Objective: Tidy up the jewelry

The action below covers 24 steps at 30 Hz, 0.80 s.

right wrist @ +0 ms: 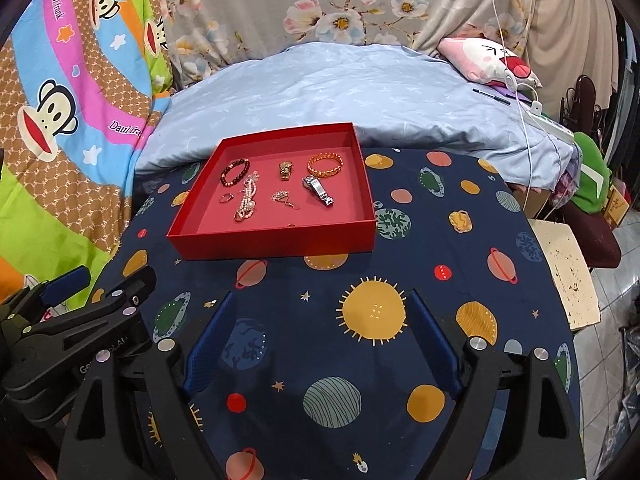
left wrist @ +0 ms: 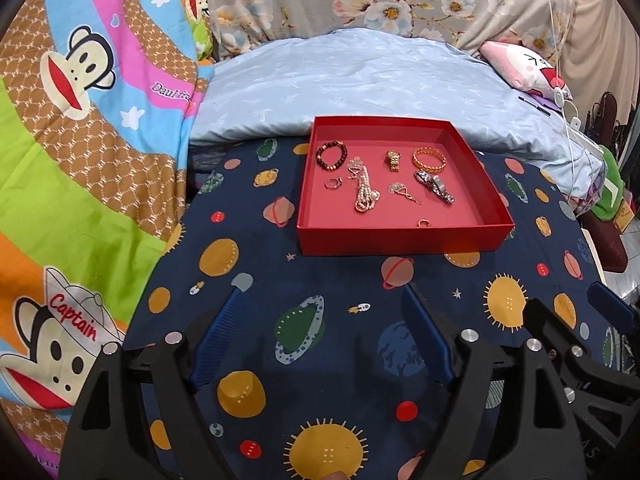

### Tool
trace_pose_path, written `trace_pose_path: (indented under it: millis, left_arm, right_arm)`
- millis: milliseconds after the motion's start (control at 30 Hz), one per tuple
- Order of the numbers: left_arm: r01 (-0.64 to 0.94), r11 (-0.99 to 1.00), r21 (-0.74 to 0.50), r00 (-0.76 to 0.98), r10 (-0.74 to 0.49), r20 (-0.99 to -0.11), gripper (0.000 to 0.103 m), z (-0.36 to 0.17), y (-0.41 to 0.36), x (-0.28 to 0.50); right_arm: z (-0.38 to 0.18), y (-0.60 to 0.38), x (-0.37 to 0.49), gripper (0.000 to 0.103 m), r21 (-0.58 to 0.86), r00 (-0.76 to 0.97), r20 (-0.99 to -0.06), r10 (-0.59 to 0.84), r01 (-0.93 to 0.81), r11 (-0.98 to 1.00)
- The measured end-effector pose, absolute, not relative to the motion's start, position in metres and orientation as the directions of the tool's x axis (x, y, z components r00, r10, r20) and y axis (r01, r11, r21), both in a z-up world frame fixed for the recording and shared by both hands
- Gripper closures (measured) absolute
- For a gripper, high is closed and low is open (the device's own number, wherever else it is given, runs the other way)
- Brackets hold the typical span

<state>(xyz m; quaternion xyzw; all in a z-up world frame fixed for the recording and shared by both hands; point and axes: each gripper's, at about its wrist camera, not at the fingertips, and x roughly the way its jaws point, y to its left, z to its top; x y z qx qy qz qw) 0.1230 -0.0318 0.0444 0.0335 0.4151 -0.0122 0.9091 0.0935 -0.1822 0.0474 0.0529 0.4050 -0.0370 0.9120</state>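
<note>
Jewelry lies loose in the red box (left wrist: 404,236) on the planet-print tabletop (left wrist: 340,320), at twelve o'clock from both tongs, left (left wrist: 324,332) and right (right wrist: 320,336), which stand apart and empty. Left to right: beaded bracelet (left wrist: 330,155), pearl strand (left wrist: 365,190), gold watch (left wrist: 393,159), silver watch (left wrist: 435,186), orange bangle (left wrist: 429,159). Chains could snag together, and small rings could slip the wide pads.

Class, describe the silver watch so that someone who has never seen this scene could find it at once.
Find the red tray on the planet-print cloth. Toward its right side, just in front of the orange bangle, lies the silver watch. It is the only silver piece; the other watch is gold and smaller.
</note>
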Motion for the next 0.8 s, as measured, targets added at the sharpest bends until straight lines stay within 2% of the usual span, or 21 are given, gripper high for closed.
trace_pose_path:
  millis: [167,800]
  left_arm:
    - [0.043,0.995,0.091,0.677,0.038,-0.735,0.023,0.0497,-0.0327,0.1205]
    - [0.026,0.994,0.11,0.689,0.062,-0.722,0.023,0.0533,-0.0327,0.1219]
  right_arm:
    - [0.0523,-0.18,0.0923,0.018,0.051,0.68,-0.732,-0.042,0.116,0.992]
    - [0.0534,-0.181,0.0927,0.018,0.067,0.683,-0.729,-0.041,0.131,0.989]
